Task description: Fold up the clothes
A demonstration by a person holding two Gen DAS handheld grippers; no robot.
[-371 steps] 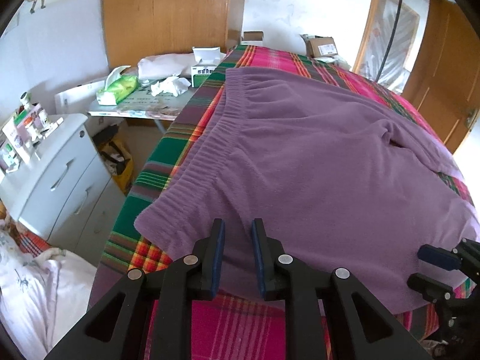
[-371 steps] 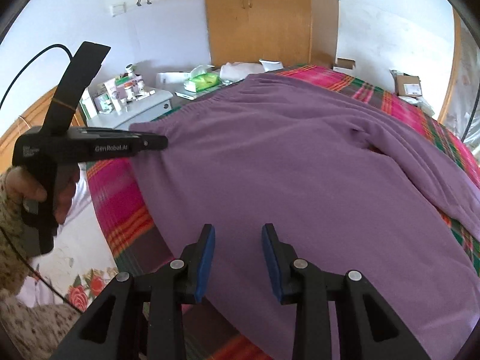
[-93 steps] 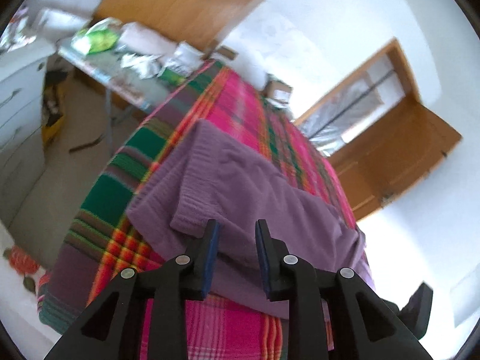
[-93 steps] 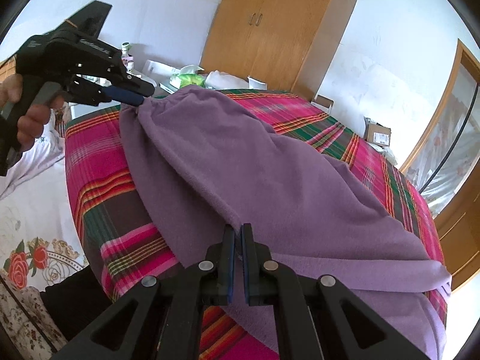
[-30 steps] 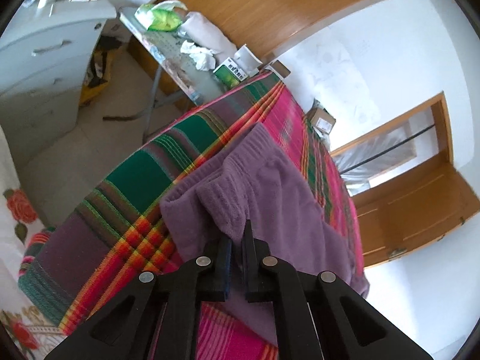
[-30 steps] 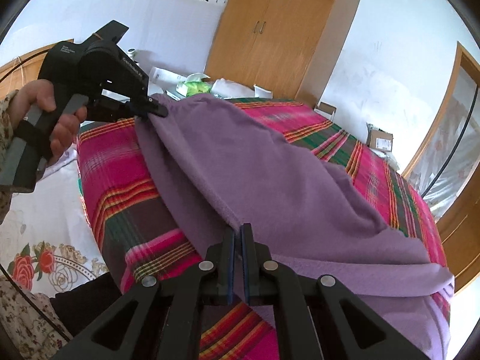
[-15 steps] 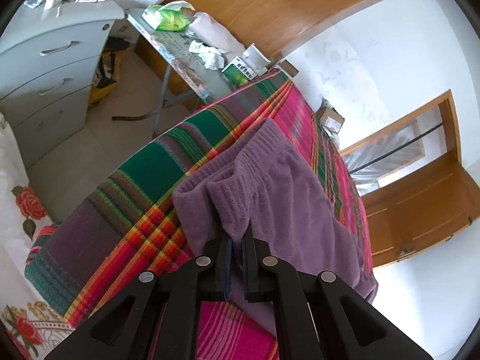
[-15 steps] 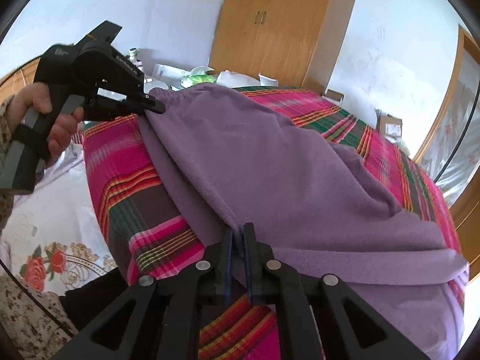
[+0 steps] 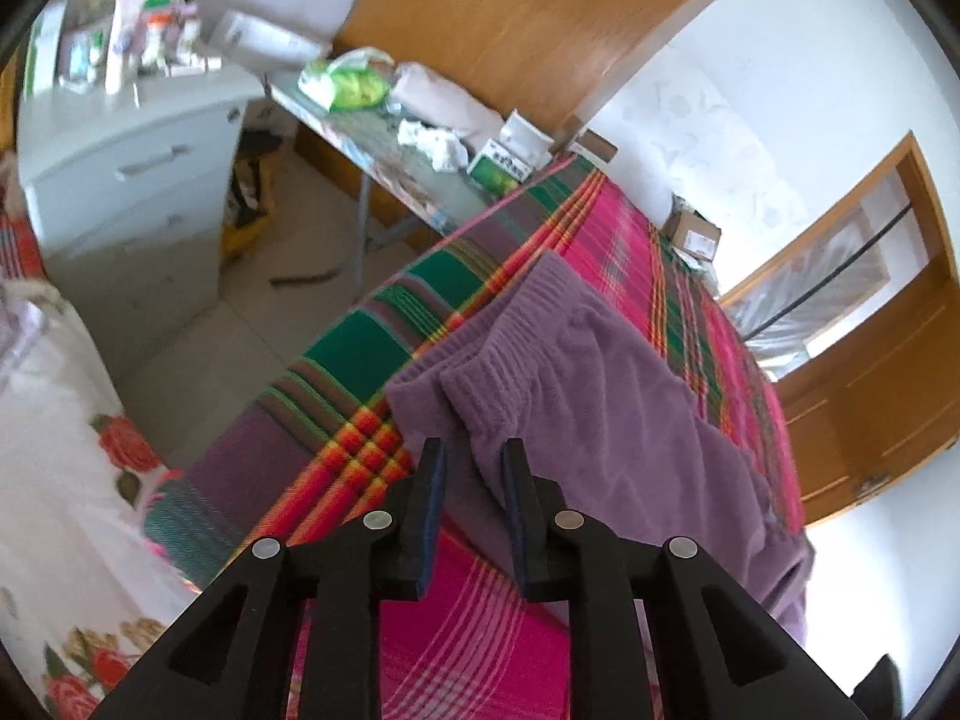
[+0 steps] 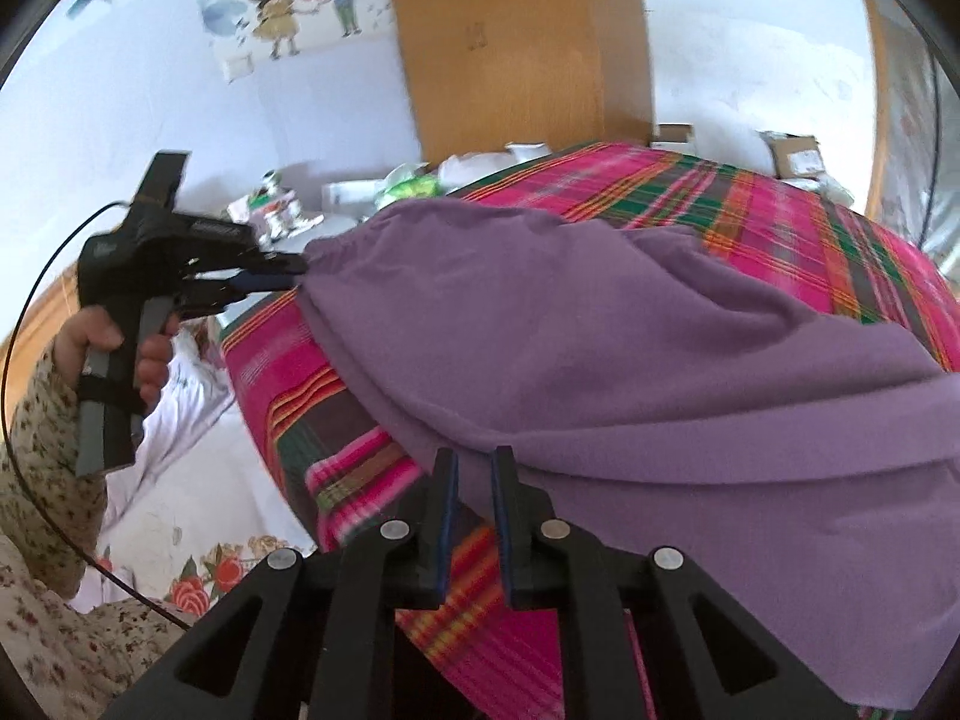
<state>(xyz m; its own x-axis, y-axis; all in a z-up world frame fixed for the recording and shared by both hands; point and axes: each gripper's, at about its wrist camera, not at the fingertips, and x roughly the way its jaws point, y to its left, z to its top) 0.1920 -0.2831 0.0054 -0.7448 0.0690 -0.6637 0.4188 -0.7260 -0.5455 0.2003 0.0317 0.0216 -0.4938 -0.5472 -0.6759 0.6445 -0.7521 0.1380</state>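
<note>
Two grippers are letting go of one purple garment [image 10: 630, 348], apparently fleece trousers, lying doubled over on a plaid bedspread [image 9: 612, 240]. The fold looks just laid, so the step in hand is the release after the first fold.

In the left wrist view the left gripper [image 9: 474, 462] has its jaws opening; the elastic waistband [image 9: 510, 354] lies just beyond the tips towards twelve o'clock, and the cloth edge sits in the gap without either pad [image 9: 433, 498] pressing on it. In the right wrist view the right gripper [image 10: 474, 468] stands slightly parted, and its pads do not seem to pinch the folded edge just past the tips, though the cloth is very close. At nine o'clock in that view a hand [image 10: 114, 354] holds the left gripper's body, its tips at the waistband corner.

The garment occupies the near side of the bed. In the left wrist view its long axis runs from the waistband at eleven o'clock down towards the leg ends at four o'clock, where they spill near the bed's edge; the waist points towards the cluttered side table [image 9: 408, 162].

Next, I judge, both grippers should back clear, then take the leg end and carry it up to the waistband, keeping the edges aligned.
</note>
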